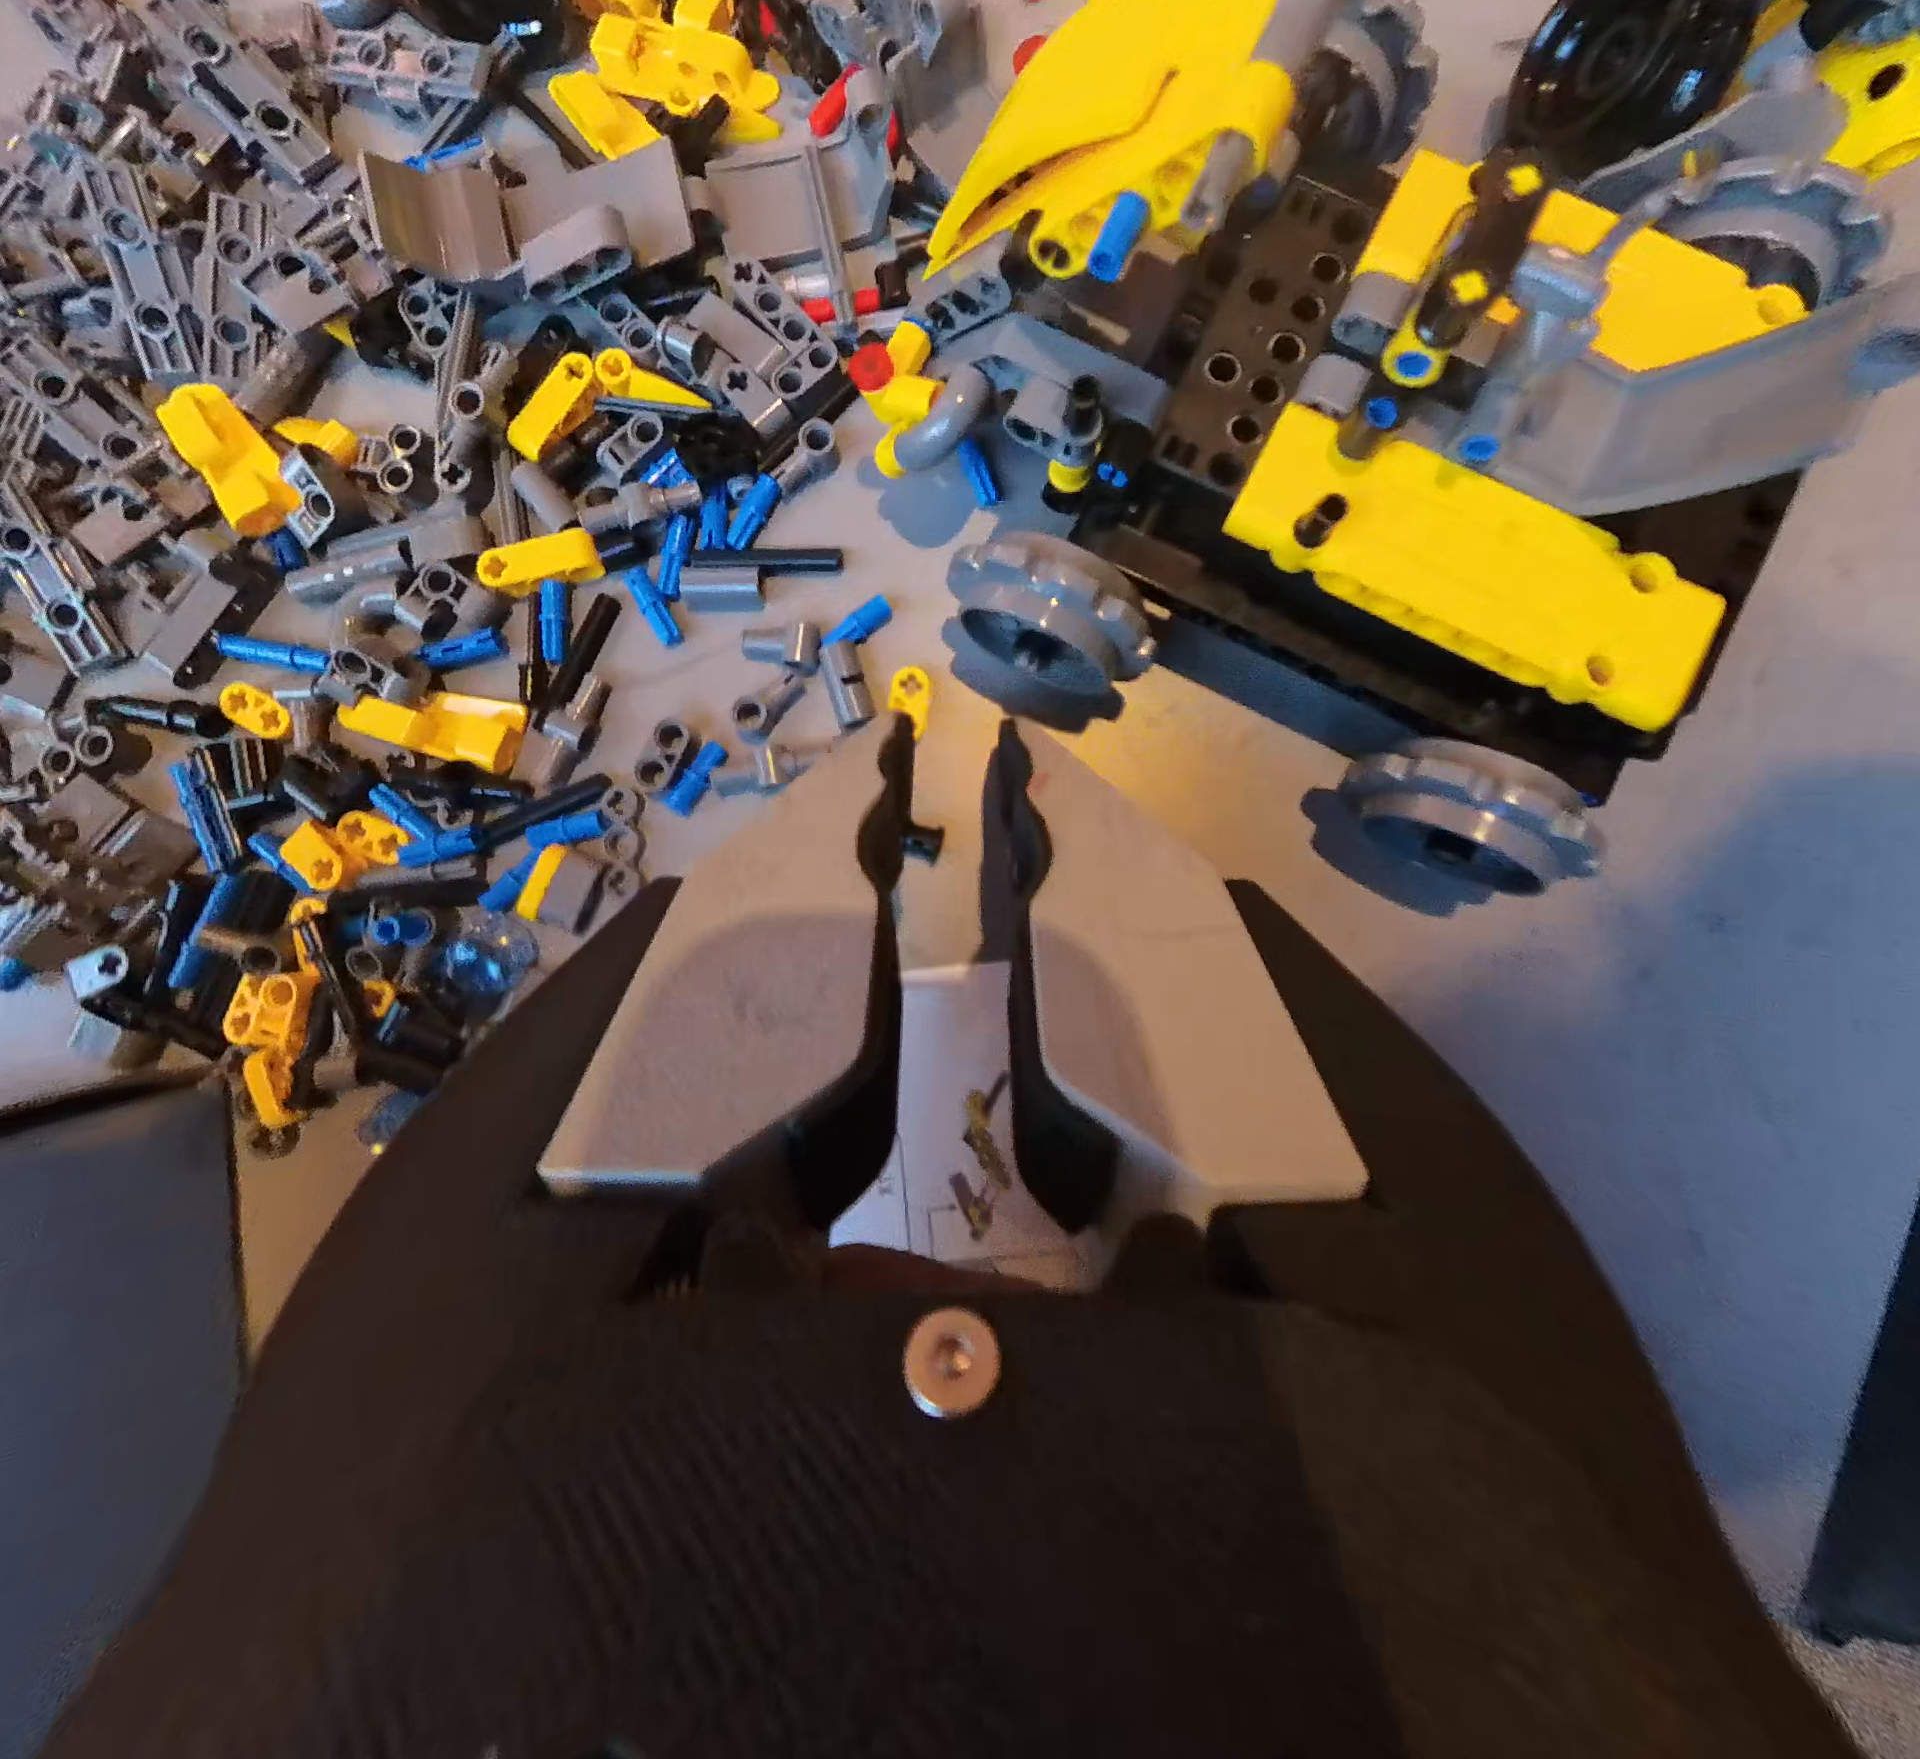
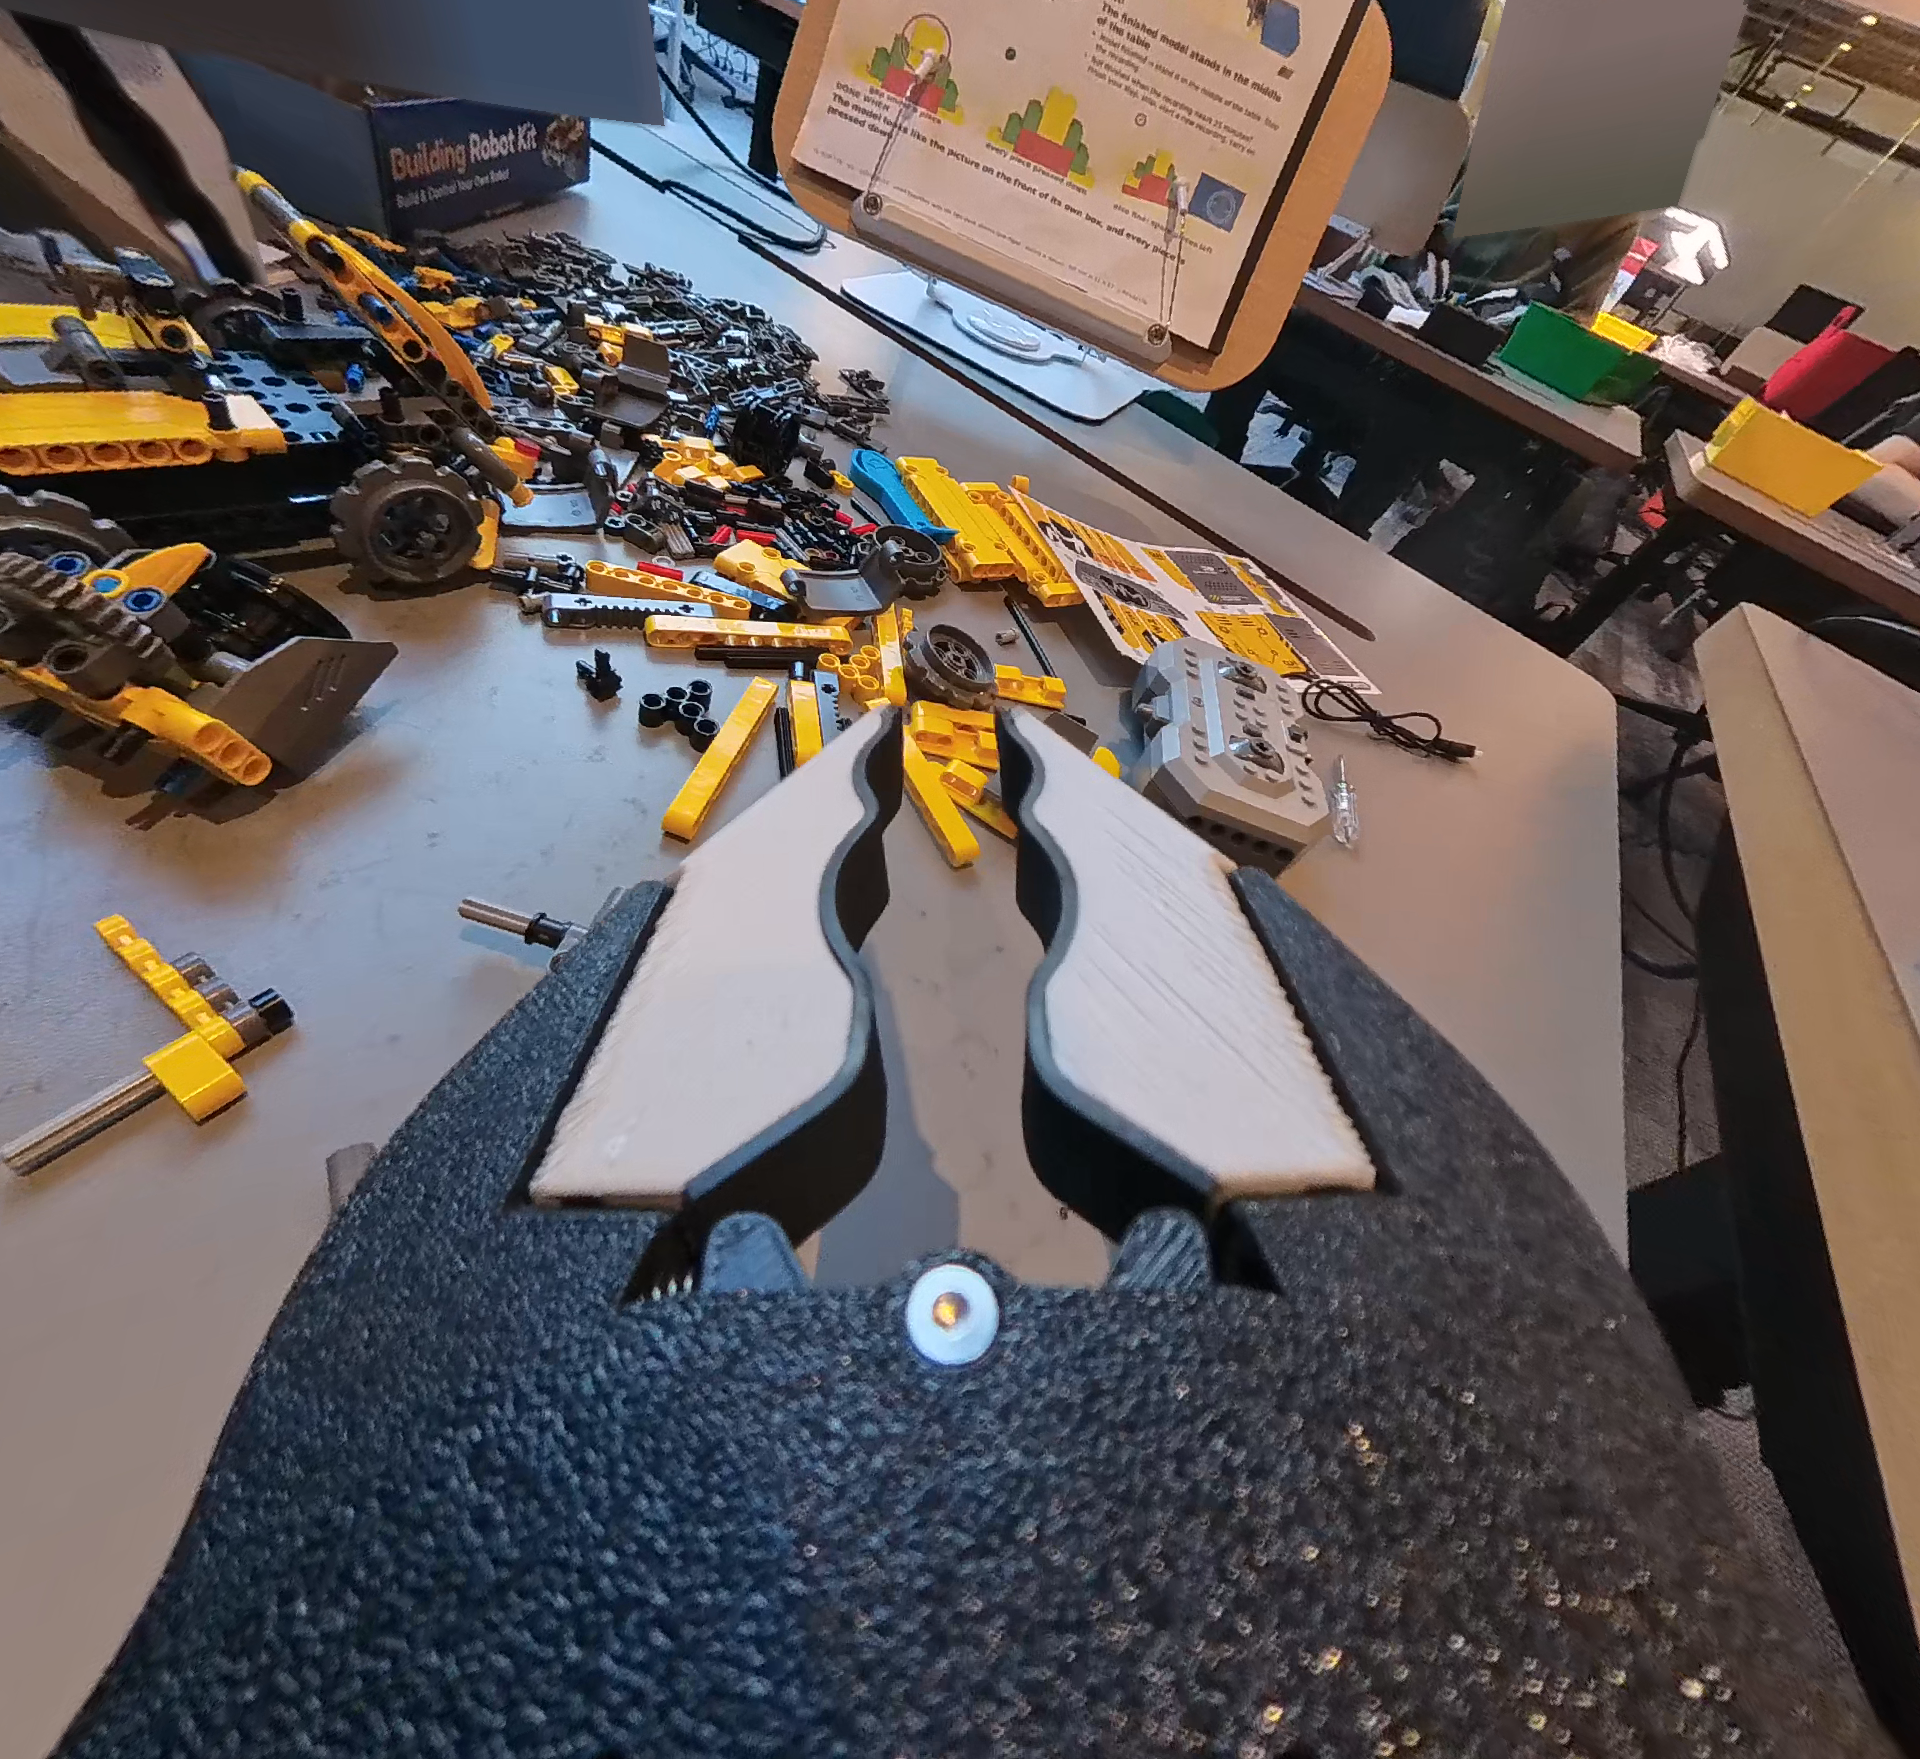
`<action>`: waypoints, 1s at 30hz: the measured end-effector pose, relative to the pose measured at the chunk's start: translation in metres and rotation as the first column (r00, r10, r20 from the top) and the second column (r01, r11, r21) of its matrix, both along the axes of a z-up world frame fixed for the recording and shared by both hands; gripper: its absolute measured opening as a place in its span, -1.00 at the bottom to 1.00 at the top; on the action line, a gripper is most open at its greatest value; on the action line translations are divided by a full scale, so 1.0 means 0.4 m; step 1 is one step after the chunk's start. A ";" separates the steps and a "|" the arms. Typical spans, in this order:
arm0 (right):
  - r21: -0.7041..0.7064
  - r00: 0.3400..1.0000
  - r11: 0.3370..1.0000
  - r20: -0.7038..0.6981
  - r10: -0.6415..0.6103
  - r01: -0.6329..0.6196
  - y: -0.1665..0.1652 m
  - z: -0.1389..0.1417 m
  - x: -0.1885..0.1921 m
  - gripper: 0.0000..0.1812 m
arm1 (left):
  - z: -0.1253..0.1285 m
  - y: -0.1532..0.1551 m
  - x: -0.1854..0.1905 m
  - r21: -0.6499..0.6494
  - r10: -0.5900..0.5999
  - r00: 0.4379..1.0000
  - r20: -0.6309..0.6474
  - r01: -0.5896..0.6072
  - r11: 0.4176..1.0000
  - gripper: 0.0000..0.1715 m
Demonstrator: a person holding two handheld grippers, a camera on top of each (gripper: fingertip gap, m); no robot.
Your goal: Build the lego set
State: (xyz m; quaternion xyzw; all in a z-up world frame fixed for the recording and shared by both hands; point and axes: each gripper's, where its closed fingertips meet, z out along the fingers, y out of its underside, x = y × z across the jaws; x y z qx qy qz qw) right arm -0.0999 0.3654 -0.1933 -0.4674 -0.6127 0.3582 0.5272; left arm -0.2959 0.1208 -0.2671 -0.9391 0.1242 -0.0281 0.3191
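My left gripper (image 1: 954, 738) hovers over the grey table with its jaws a narrow gap apart and nothing clamped. A small yellow connector (image 1: 910, 689) lies just off its left fingertip, and a small black pin (image 1: 923, 842) shows in the gap. A yellow and black wheeled model (image 1: 1455, 546) stands to its right, also in the right wrist view (image 2: 135, 431). A pile of loose grey, blue, black and yellow parts (image 1: 416, 462) lies to its left. My right gripper (image 2: 948, 720) is open and empty, above several yellow beams (image 2: 951, 733).
A grey battery box (image 2: 1226, 753), a black cable (image 2: 1382, 722) and a sticker sheet (image 2: 1174, 587) lie right of the right gripper. A bucket sub-assembly (image 2: 281, 691) and a small axle piece (image 2: 177, 1034) lie left. An instruction board (image 2: 1081, 78) stands behind. The table edge (image 2: 1605, 878) is close on the right. Left tips to right tips: about 35 cm.
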 end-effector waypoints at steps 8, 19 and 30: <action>-0.027 0.999 0.999 -0.029 0.018 -0.019 -0.003 0.012 0.006 -0.81 | -0.026 0.025 -0.021 -0.075 -0.023 1.000 -0.009 0.022 0.997 -0.90; -0.044 0.998 0.999 -0.062 0.023 -0.025 -0.003 0.027 0.013 -0.81 | 0.125 0.030 0.034 0.017 -0.011 0.999 -0.038 0.012 1.000 -0.93; -0.127 0.976 0.992 -0.213 -0.039 0.012 0.040 0.094 0.063 -0.86 | 0.230 0.264 0.601 0.178 -0.308 0.946 0.101 0.287 0.941 -0.93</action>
